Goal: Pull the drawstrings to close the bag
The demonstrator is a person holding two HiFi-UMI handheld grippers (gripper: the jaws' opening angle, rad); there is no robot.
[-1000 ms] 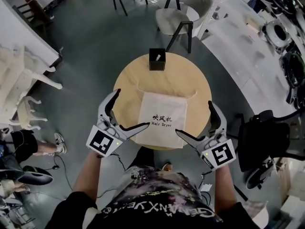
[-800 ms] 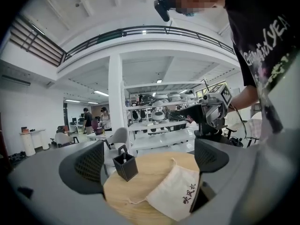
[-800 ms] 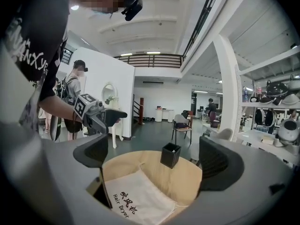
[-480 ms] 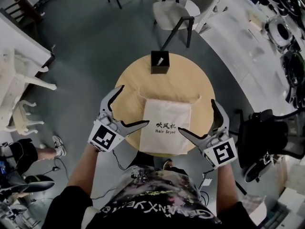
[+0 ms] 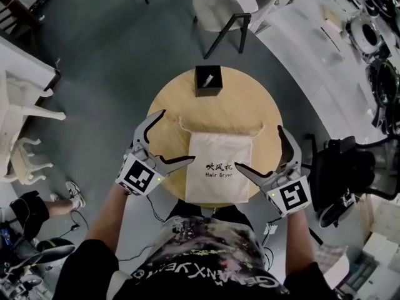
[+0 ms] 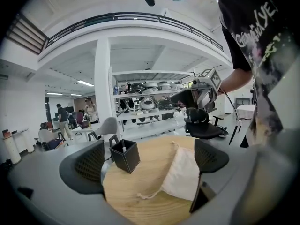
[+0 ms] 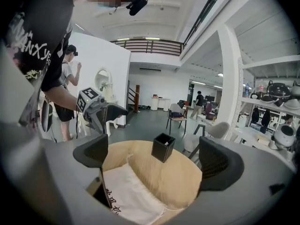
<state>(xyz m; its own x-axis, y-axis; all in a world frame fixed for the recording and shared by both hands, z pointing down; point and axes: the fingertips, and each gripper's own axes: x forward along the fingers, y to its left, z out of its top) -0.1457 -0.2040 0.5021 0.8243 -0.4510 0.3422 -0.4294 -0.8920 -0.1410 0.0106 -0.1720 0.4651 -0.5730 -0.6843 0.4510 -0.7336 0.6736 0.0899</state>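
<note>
– So, where's the bag?
– Cloth drawstring bag (image 5: 219, 167), "Hair Dryer" printed on it, lying flat on the near half of the round wooden desk (image 5: 175, 99). Mouth faces the far side. A cord end sticks out at each top corner: left cord (image 6: 146, 196), right cord (image 5: 257, 130).
– And the grippers?
– One each side. The left gripper (image 5: 176, 136) is at the bag's left edge, the right gripper (image 5: 258, 147) at its right edge, approx level w/ the print. Both sets of jaws are spread wide, nothing btw them, and I see no contact w/ bag or cords.
– Anything else?
– Black square holder (image 5: 208, 80) at the desk's far edge, w/ sth pale inside, well apart from the bag. Grey chair (image 5: 222, 5) on the floor beyond.
</note>
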